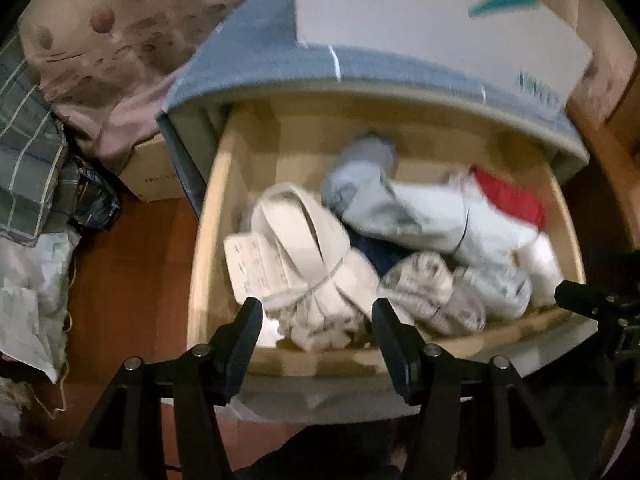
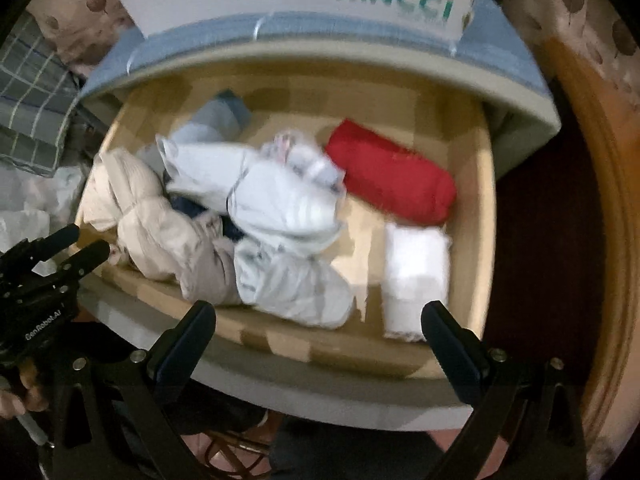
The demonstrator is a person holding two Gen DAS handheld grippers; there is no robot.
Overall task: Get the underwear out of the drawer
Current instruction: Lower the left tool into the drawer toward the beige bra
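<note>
We're at the reach-in step: both grippers hang open and empty over the pulled-out drawer point(image 2: 474, 184), left gripper point(image 1: 316, 312) above the cream bundle point(image 1: 304, 240), right gripper point(image 2: 320, 320) near the white roll point(image 2: 416, 276). Next we pick one piece of underwear; the tangled grey clothes point(image 2: 280, 200) and red roll point(image 2: 392, 176) crowd it.

The open wooden drawer point(image 2: 472, 200) carries a jumble of clothes. A cream garment point(image 2: 160, 224) lies at its left, pale grey-white pieces point(image 2: 280, 200) are heaped in the middle, a red folded piece point(image 2: 392, 176) lies at the back right, and a white folded piece point(image 2: 416, 268) at the front right.
</note>
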